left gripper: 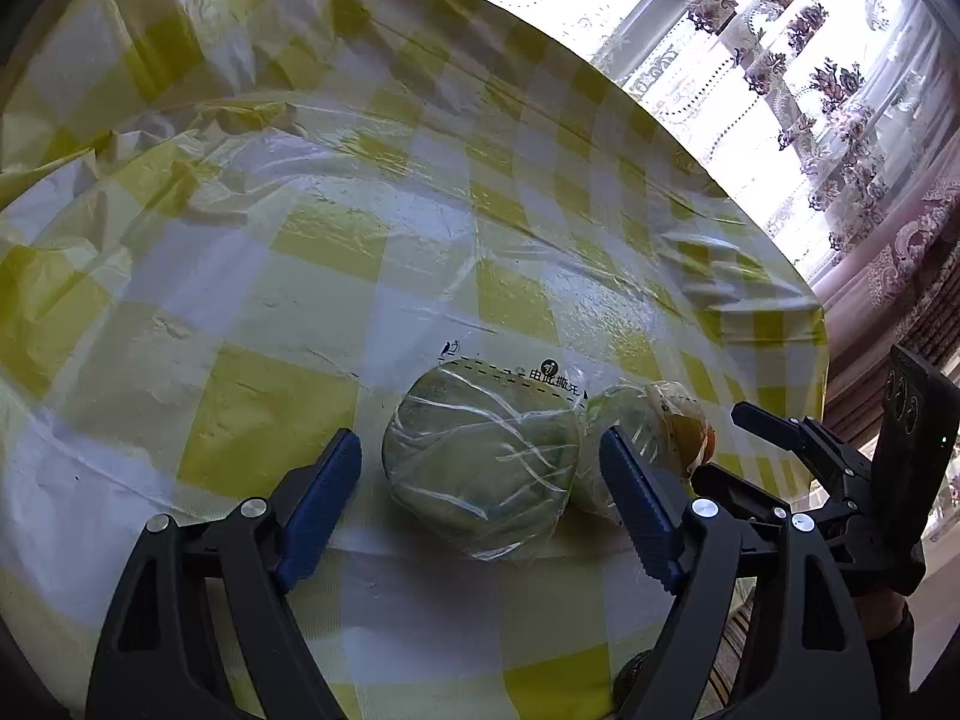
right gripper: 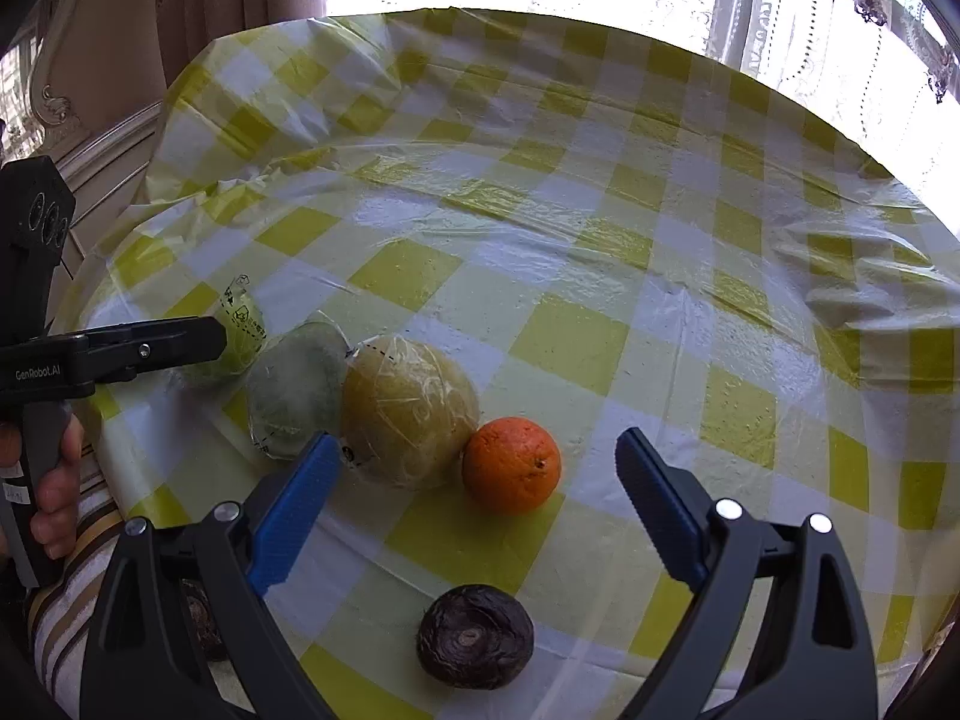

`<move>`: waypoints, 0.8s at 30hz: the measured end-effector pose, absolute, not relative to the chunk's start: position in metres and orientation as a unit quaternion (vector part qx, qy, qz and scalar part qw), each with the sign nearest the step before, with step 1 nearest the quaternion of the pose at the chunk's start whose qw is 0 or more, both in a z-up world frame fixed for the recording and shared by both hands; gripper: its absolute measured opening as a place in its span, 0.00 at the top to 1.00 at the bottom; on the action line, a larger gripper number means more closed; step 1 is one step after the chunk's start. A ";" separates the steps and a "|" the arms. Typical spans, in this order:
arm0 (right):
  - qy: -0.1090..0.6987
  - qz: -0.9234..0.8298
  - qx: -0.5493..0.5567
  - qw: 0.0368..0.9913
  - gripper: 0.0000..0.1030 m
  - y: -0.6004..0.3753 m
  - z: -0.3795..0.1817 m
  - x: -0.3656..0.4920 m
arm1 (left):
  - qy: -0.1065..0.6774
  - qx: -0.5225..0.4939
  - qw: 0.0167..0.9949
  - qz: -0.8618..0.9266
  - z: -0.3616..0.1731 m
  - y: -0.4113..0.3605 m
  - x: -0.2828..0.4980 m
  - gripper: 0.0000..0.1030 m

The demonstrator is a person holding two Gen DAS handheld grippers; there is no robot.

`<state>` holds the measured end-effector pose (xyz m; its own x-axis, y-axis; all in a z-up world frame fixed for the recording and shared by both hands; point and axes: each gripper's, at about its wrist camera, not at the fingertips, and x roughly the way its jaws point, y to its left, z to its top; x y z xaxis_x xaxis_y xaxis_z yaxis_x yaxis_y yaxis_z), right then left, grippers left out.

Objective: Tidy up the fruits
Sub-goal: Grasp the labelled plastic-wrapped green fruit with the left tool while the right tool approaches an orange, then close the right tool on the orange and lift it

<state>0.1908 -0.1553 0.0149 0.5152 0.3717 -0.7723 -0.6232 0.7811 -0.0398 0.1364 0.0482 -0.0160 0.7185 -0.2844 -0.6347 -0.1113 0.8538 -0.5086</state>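
Dark wrinkled fruit (right gripper: 475, 636), possibly a passion fruit, nearest on checked counter (right gripper: 600, 276); orange (right gripper: 511, 465), wrapped yellow fruit (right gripper: 408, 414), wrapped green fruit (left gripper: 480, 468) behind. Left tongs (left gripper: 480, 480) and right tongs (right gripper: 480, 474) released.

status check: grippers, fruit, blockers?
Left gripper open around wrapped green fruit. Right gripper open above orange. Nothing blocking.
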 end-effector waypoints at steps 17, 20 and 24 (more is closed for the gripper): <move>0.427 0.274 -0.139 0.850 0.36 -0.195 0.013 0.205 | 0.372 -0.270 0.886 -0.056 -0.018 0.048 0.138 0.41; 0.431 0.284 -0.140 0.845 0.37 -0.191 0.009 0.205 | 0.372 -0.270 0.886 -0.057 -0.018 0.048 0.138 0.41; 0.435 0.291 -0.145 0.840 0.37 -0.184 0.005 0.206 | 0.372 -0.270 0.886 -0.056 -0.018 0.048 0.138 0.41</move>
<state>0.2063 -0.1841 0.0051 0.4522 0.3621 -0.8151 -0.6151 0.7884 0.0090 0.1380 0.0483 -0.0184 0.7166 -0.3007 -0.6294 -0.1005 0.8484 -0.5198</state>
